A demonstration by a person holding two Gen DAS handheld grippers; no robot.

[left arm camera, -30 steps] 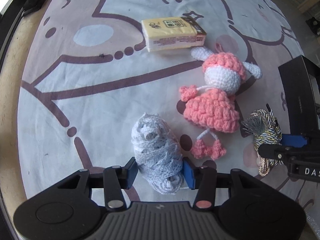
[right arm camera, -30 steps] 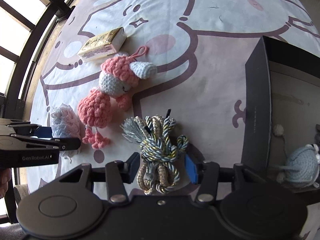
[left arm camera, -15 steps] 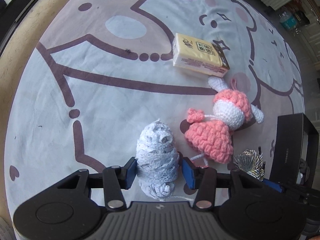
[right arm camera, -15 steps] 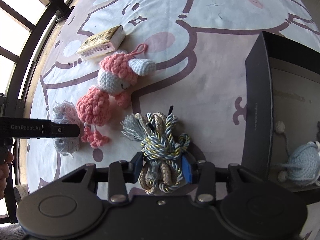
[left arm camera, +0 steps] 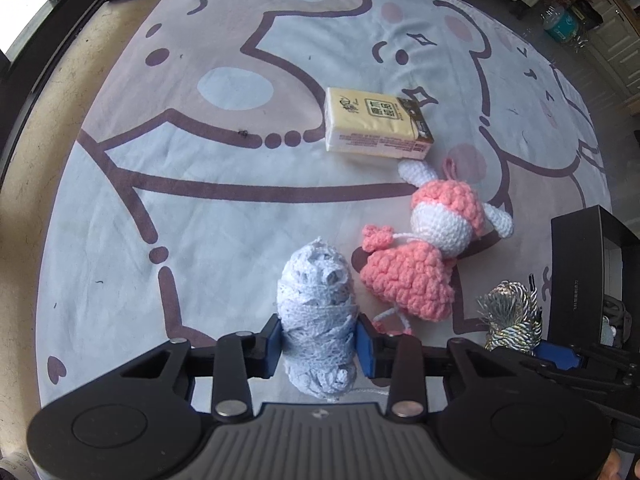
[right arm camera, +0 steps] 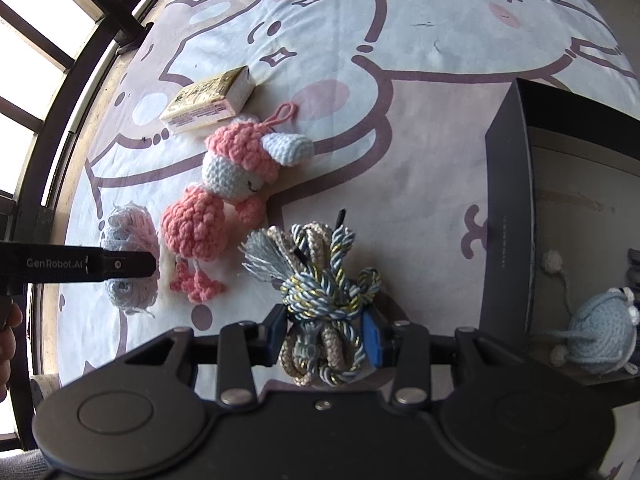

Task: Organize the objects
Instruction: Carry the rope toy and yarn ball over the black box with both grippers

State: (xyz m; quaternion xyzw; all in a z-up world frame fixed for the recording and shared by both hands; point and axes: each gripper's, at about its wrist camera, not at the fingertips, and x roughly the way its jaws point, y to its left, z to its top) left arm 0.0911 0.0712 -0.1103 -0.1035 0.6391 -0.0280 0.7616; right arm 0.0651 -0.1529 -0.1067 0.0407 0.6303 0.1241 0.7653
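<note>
Change since a second ago: the left gripper [left arm camera: 319, 342] has pressed its blue pads in against the pale blue lace bundle [left arm camera: 316, 316], which was loose between them before; the right gripper [right arm camera: 326, 330] has narrowed onto the knotted cord bundle [right arm camera: 324, 292].
Left gripper: clamped on the lace bundle, both pads touching its sides; the bundle sits at 6 o'clock in the left wrist view, and whether it is clear of the cloth cannot be told.
Right gripper: pads pressed to both sides of the cord bundle, at 6 o'clock in the right wrist view; its tassel fans toward 10 o'clock.
Pink crochet doll [left arm camera: 424, 258]: lying on the cartoon-print cloth [left arm camera: 200, 220], between the two bundles, just beside the lace at its 2 o'clock.
Tissue pack [left arm camera: 374, 126]: yellow, flat on the cloth, at 12 o'clock from the doll's head, close to one white ear.
Black box [right arm camera: 508, 220]: open, at 3 o'clock in the right wrist view, near the cord bundle.
Blue crochet toy [right arm camera: 600, 334]: inside the box, at 4 o'clock.
</note>
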